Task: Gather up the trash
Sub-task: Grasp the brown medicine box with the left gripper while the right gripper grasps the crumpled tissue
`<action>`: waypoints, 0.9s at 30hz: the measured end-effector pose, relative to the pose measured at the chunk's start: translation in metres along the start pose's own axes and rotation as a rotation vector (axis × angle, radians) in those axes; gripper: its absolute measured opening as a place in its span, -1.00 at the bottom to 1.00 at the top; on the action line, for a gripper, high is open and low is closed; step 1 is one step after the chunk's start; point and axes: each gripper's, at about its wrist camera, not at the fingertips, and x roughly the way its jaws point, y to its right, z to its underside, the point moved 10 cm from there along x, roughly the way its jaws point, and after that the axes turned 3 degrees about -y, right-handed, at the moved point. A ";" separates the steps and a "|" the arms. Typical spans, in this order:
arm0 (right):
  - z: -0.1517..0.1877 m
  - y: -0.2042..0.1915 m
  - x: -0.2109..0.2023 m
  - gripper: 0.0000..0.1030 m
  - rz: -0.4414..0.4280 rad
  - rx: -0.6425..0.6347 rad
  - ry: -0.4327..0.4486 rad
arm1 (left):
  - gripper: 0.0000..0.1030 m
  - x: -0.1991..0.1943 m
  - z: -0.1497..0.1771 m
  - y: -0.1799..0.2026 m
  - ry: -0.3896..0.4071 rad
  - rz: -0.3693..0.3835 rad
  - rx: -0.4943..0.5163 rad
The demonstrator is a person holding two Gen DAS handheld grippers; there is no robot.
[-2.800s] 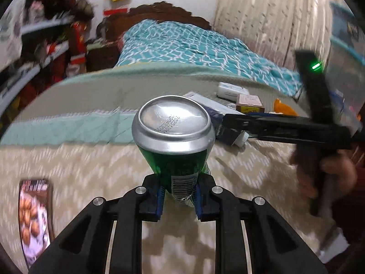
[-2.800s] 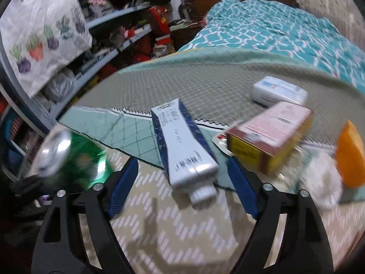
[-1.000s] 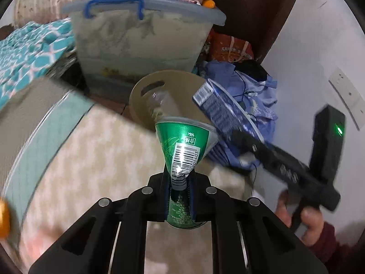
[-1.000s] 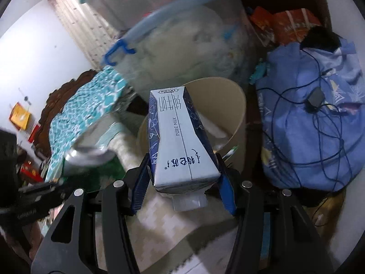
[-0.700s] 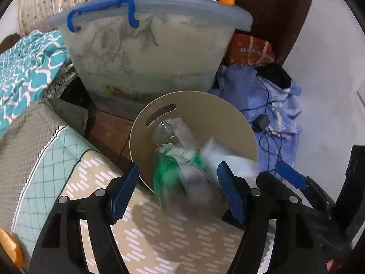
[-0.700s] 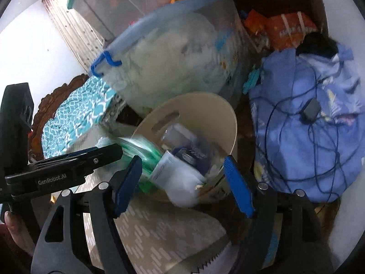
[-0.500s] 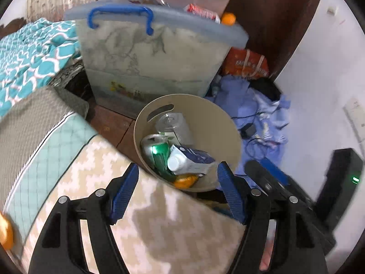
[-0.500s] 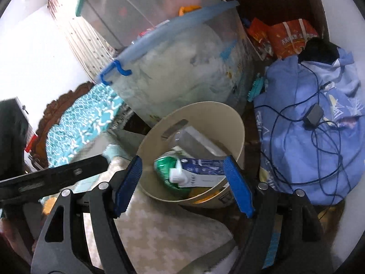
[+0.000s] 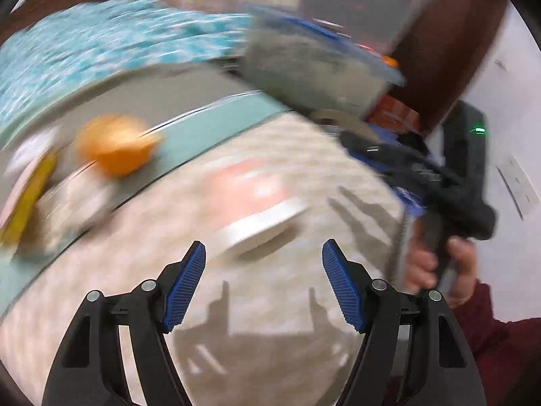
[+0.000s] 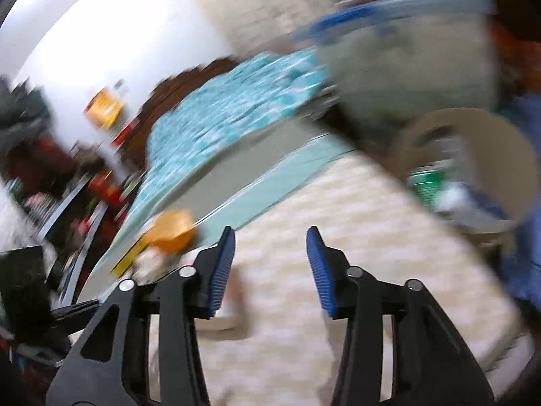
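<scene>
The left tool (image 9: 263,282) has two black plastic fingers shaped like open triangular frames, each with cut-out slots. Round silver screws (image 9: 148,285) sit at the finger joints. The inner face of each fingertip carries a bright blue ribbed pad (image 9: 184,284).

The right tool (image 10: 268,270) is built the same way: black frame fingers, silver screws, blue ribbed pads.

From the left wrist view, the right tool's body appears as a black block with a small green light (image 9: 478,131) and a black handle. The hand (image 9: 439,267) around that handle emerges from a dark red sleeve (image 9: 497,335).
</scene>
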 end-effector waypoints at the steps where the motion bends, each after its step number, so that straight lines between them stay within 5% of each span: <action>1: 0.004 -0.018 0.008 -0.13 -0.020 -0.029 -0.018 | 0.31 -0.012 0.009 -0.025 0.014 -0.030 -0.051; 6: 0.038 -0.111 0.053 -0.08 -0.112 -0.190 -0.139 | 0.33 -0.065 0.022 -0.137 0.108 -0.203 -0.289; 9: 0.062 -0.150 0.076 0.15 -0.134 -0.258 -0.188 | 0.49 -0.080 0.015 -0.183 0.138 -0.254 -0.390; 12: 0.081 -0.172 0.101 0.42 -0.110 -0.328 -0.213 | 0.67 -0.077 -0.007 -0.210 0.145 -0.279 -0.402; 17: 0.074 -0.169 0.139 0.43 -0.035 -0.290 -0.243 | 0.67 -0.049 -0.032 -0.220 0.101 -0.297 -0.373; 19: 0.064 -0.163 0.156 0.44 -0.014 -0.256 -0.258 | 0.54 -0.037 -0.034 -0.230 0.078 -0.351 -0.372; 20: 0.062 -0.163 0.163 0.44 -0.010 -0.247 -0.263 | 0.22 -0.032 -0.032 -0.234 0.068 -0.348 -0.386; 21: 0.060 -0.163 0.171 0.44 -0.006 -0.239 -0.277 | 0.23 -0.030 -0.027 -0.234 0.056 -0.319 -0.399; 23: 0.063 -0.165 0.183 0.29 -0.009 -0.236 -0.314 | 0.20 -0.035 -0.019 -0.232 0.068 -0.291 -0.412; 24: 0.068 -0.166 0.184 -0.06 -0.021 -0.233 -0.333 | 0.20 -0.041 -0.015 -0.229 0.071 -0.294 -0.394; 27: 0.075 -0.172 0.162 -0.21 -0.042 -0.246 -0.298 | 0.20 -0.073 0.006 -0.216 0.118 -0.284 -0.363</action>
